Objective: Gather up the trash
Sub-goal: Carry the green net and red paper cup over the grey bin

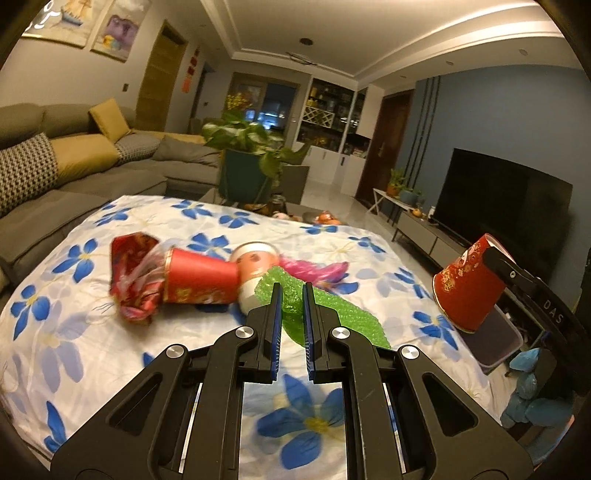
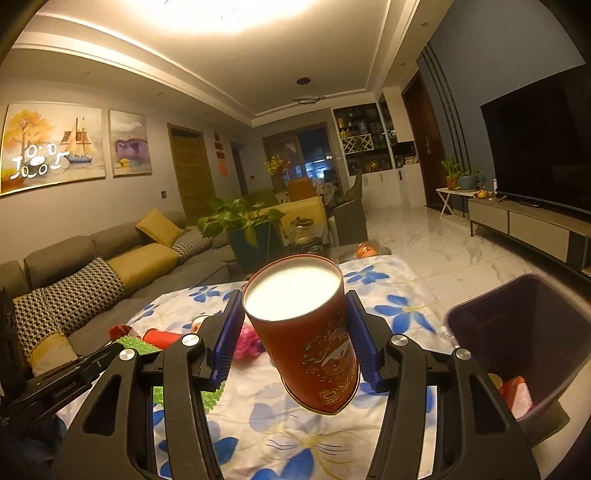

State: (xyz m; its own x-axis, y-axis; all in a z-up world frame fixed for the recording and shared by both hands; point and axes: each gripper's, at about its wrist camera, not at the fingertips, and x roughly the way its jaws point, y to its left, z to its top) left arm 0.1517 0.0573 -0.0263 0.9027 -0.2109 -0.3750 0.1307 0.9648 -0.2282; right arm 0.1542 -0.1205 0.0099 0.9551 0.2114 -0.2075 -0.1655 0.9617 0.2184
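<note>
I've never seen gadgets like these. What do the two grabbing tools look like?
Both look alike. The left gripper and right gripper are built of matt black angular linkage arms with triangular cut-outs, joined by round silver pivot bolts. The jaws are flat black plates faced with ribbed blue pads. White lettering is printed on the right gripper's body where the left camera sees it. No sleeves or cables show.

Warm yellowish light poured from the glaring white ceiling panel [image 2: 236, 22], blown out overhead. The room's corners stayed dim. Edges bowed with fisheye curve, and the blue-flowered white tablecloth [image 1: 306, 424] was smeared by motion blur.
</note>
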